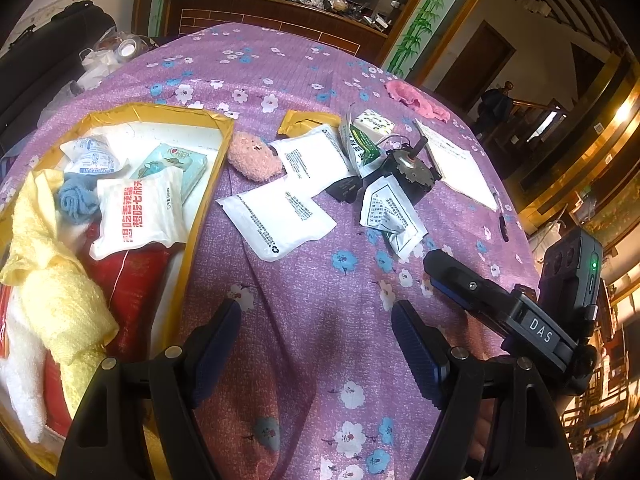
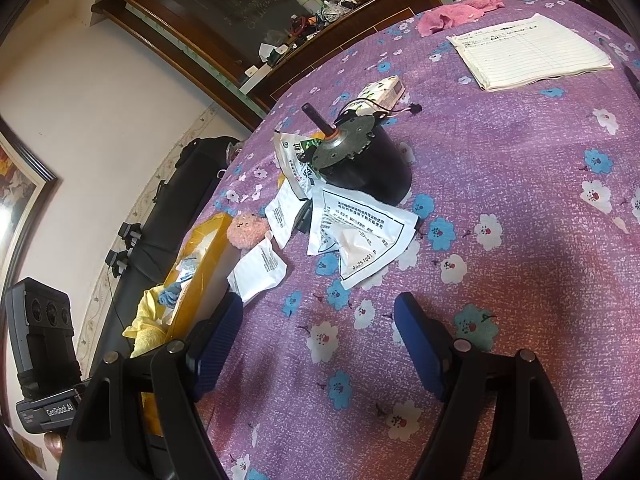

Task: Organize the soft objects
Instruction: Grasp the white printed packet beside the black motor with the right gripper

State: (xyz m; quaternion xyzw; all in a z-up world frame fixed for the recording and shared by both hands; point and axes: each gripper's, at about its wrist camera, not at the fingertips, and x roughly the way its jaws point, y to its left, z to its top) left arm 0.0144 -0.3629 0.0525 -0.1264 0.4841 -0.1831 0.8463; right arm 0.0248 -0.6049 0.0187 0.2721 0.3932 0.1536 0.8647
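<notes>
Soft objects mostly sit in the gold-rimmed box (image 1: 208,184) at the tabletop's left edge: yellow towel (image 1: 52,280), blue knit flower (image 1: 76,200), white snack pouch (image 1: 138,212), teal tissue pack (image 1: 176,166), red bag (image 1: 132,280). Just right of the box rim lies a pink plush (image 1: 254,156), touching a white sachet (image 1: 312,158); a second white sachet (image 1: 278,220) is near the box wall. Mid-table: a black motor (image 2: 360,160) (shaft tilted up), with a crumpled printed sachet (image 2: 356,240) beside it. Far right corner: pink cloth (image 1: 416,100), lined paper (image 2: 532,50). Left gripper (image 1: 316,344) has its jaws apart over bare purple cloth (image 1: 320,300), nothing between. Right gripper (image 2: 318,340) likewise apart, empty.
</notes>
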